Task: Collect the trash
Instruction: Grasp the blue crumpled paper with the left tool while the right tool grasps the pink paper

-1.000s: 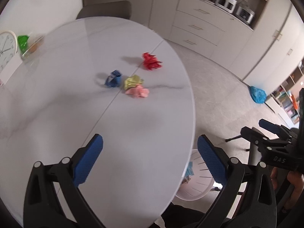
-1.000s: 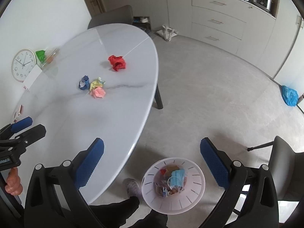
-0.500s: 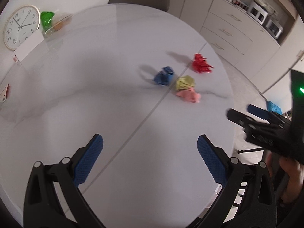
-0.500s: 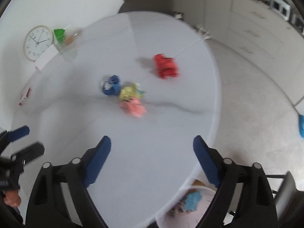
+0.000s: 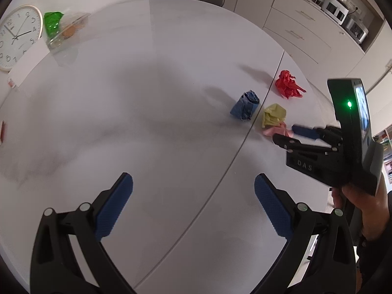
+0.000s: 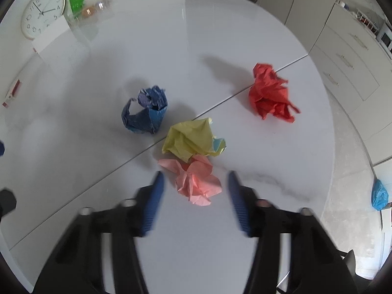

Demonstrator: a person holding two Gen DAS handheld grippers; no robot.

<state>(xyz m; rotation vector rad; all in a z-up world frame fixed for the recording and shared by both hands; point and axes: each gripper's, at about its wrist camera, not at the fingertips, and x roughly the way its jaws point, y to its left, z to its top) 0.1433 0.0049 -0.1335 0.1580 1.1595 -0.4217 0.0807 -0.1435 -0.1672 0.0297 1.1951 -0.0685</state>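
Right gripper [image 6: 194, 191] angled steeply down over the pink paper wad [image 6: 196, 182], jaws just narrowed from wide and straddling it, blue pads [image 6: 152, 205] blurred and apparently not yet pressing on the paper; nothing grasped so far. Pink wad nearest the table's edge, touching the yellow wad [image 6: 193, 140] just behind, hence probably first pick. Beyond, blue wad [image 6: 147, 112] to the left across the table's seam and red wad [image 6: 270, 93] off to the right, well apart from the cluster. All four scraps loose on the white table [image 6: 257, 220], none collected yet. Left gripper [image 5: 193, 205] held wide and empty above bare tabletop, clear of the scraps, seemingly waiting its turn. Same pink wad [image 5: 276, 130] seen from there at the right gripper's tips. Clock [image 6: 42, 12] and green packet [image 6: 77, 1] at the far rim, apart from the crumpled paper and likely not rubbish. Risk on closing: yellow wad dragged along, given the contact
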